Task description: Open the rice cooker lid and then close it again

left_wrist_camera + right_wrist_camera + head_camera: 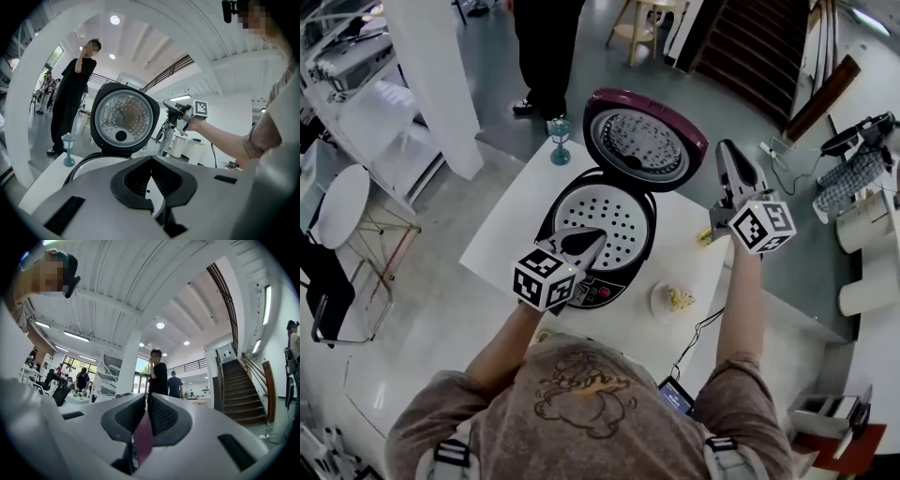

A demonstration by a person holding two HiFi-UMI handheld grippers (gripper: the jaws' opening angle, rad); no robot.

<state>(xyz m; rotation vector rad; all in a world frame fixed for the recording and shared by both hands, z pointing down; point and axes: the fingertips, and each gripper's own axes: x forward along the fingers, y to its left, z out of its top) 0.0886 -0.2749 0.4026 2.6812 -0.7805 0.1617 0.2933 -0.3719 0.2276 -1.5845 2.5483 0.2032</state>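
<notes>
Rice cooker (609,286) sits mid white table (508,234), straight ahead of me at 12 o'clock. Its lid (645,141) is fully open, tipped back at the cooker's 12 to 1 o'clock, with the maroon rim up and the shiny dimpled inner face toward me. The white perforated plate (614,217) in the pot is exposed.

My left gripper (596,238) hangs over the cooker's front at its 6 o'clock, above the control panel and pointing at the lid. Its jaws are together at the tips with nothing held. In the left gripper view only a bit of the perforated plate shows through the slot behind the tips.

My right gripper (725,148) is up at the lid's 3 o'clock, tips right against the maroon rim. Its jaws are narrow, just a slit. In the right gripper view a blurred maroon strip of the lid fills that slit from pad to pad, so it looks pinched on the rim's edge.

A teal goblet-shaped ornament (560,141) stands on the table at the cooker's 11 o'clock, near the lid but not touching it. A small plate (660,302) with something yellowish on it is at 4 o'clock, just beside the cooker's base. A person in black (546,47) stands past the table at 12 o'clock.
</notes>
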